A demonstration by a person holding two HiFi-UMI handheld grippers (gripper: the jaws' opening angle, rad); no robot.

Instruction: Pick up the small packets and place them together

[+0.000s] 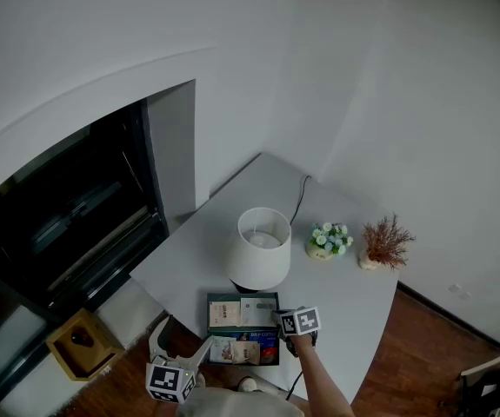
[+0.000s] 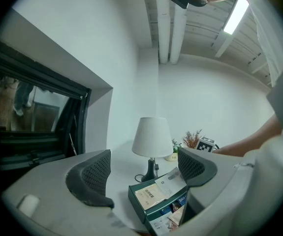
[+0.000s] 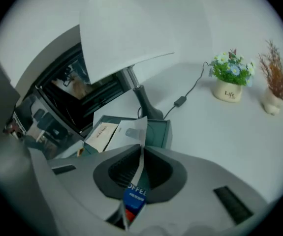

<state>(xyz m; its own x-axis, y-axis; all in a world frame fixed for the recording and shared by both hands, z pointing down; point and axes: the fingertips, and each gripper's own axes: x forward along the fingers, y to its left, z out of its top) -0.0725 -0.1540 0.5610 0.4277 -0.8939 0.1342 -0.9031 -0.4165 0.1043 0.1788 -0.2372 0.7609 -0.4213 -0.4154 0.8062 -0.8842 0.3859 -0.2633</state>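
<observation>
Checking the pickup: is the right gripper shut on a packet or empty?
Shut on a packet. The right gripper pinches a thin blue-printed packet, seen edge-on between its closed jaws in its own view.

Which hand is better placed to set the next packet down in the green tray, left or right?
Right. The right gripper has its jaws shut on a packet at the edge of the green tray. The left gripper is open and holds nothing.
</observation>
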